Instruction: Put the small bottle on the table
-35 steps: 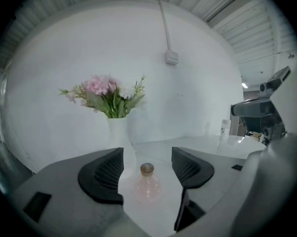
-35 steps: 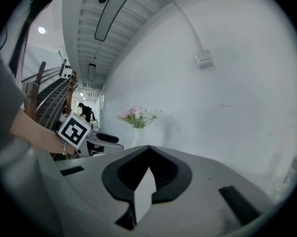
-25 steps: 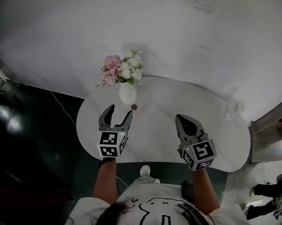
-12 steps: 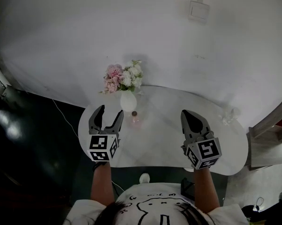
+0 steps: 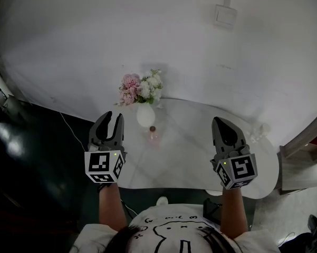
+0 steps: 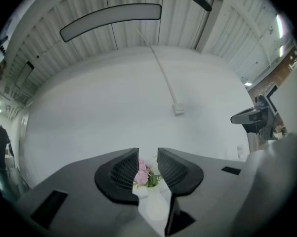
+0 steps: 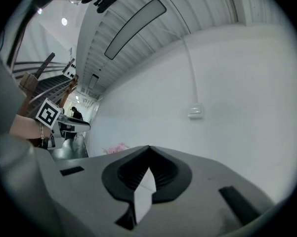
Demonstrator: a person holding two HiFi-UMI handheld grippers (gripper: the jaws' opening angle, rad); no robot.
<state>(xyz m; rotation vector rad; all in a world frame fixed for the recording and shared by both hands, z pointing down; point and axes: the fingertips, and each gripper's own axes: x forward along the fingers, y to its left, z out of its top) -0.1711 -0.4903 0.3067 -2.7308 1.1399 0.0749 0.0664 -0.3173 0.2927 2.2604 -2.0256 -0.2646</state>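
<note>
Left gripper [image 5: 112,118] jaws have just been closing, empty; right gripper [image 5: 220,120] jaws touch.

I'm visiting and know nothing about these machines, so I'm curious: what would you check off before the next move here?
1. The small bottle stands on the table: ok.
2. It is clear of the vase: cannot tell, they are close.
3. The left gripper is empty: ok; its jaws have just been closing, with nothing between them.
4. The right gripper is empty: ok, jaws together.
5. Both grippers are apart from the small bottle: ok.
</note>
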